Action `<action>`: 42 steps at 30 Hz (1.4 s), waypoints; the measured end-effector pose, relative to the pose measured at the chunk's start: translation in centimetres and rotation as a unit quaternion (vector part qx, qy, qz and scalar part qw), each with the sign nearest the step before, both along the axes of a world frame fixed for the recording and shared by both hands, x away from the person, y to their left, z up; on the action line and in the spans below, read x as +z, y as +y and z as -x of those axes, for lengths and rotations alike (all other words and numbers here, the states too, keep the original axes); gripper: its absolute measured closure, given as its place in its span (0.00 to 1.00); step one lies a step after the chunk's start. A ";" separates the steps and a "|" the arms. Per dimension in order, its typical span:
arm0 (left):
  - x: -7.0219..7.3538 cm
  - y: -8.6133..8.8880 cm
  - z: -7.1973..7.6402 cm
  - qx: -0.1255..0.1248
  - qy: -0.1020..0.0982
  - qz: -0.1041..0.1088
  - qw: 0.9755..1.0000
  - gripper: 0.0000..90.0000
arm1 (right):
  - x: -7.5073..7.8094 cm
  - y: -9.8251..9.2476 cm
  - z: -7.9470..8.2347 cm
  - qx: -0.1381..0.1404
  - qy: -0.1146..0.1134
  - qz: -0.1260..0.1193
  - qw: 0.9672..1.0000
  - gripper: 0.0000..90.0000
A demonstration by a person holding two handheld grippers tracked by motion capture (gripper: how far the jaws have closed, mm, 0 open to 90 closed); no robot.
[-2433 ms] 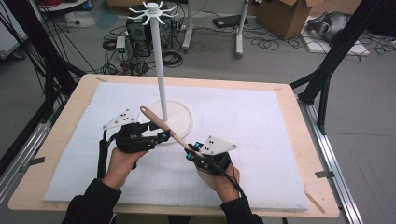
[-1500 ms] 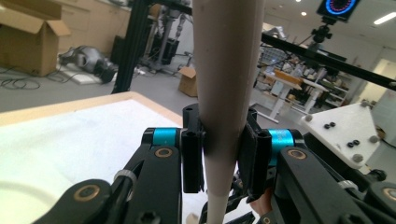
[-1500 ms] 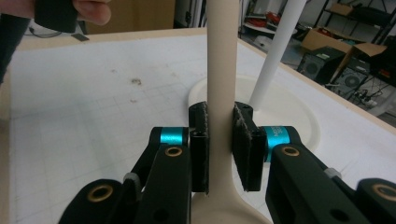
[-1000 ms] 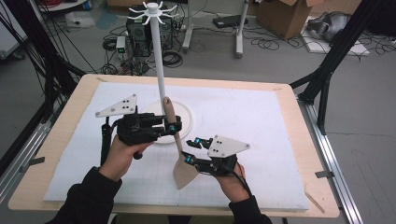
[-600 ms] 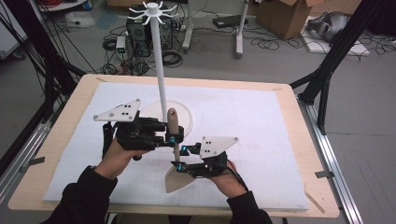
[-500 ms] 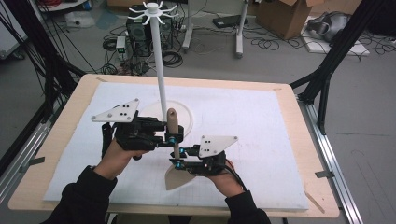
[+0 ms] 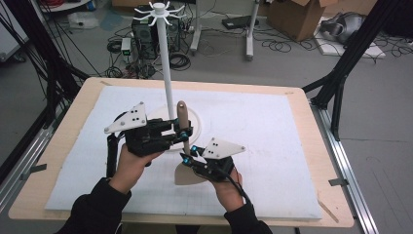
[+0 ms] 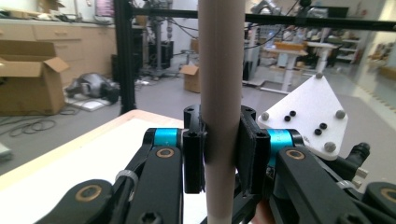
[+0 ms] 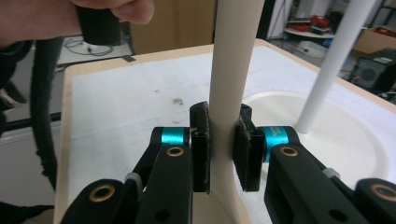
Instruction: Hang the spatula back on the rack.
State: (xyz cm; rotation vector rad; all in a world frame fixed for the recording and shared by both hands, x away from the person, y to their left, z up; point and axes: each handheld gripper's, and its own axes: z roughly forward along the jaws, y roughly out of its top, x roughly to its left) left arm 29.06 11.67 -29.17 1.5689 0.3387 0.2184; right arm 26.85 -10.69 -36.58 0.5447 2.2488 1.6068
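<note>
Both grippers have the spatula [image 7: 183, 141] upright just in front of the stand [image 7: 167, 73]. The left gripper [image 7: 179, 134] is clamped on the handle, and the right gripper [image 7: 187, 155] is clamped lower, near the blade (still over the mat). I'd guess hanging it up top remains.

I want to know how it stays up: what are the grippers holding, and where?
Both hold the wooden spatula upright by its handle: the left gripper clamps the upper handle, the right gripper clamps lower, just above the blade.
</note>
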 end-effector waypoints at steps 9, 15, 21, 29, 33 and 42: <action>1.2 1.2 -1.6 0.015 0.013 0.007 1.000 0.83 | 0.4 -2.8 0.5 -0.070 -0.039 0.009 0.997 0.33; 3.1 2.1 -2.8 0.052 0.004 -0.005 0.999 0.83 | 0.3 -6.0 0.6 -0.120 -0.047 0.028 0.991 0.28; 5.2 2.1 -4.2 0.082 0.000 -0.016 0.996 0.83 | -0.1 -9.0 0.8 -0.155 -0.045 0.027 0.987 0.26; 7.9 1.9 -6.1 0.107 -0.001 -0.026 0.994 0.83 | -0.3 -10.8 0.6 -0.174 -0.040 0.028 0.983 0.24; 9.0 1.5 -6.9 0.123 0.002 -0.035 0.992 0.83 | -0.3 -11.4 0.6 -0.179 -0.041 0.027 0.983 0.24; 10.5 0.8 -8.2 0.158 0.003 -0.038 0.987 0.83 | -0.3 -12.1 0.8 -0.182 -0.041 0.023 0.982 0.24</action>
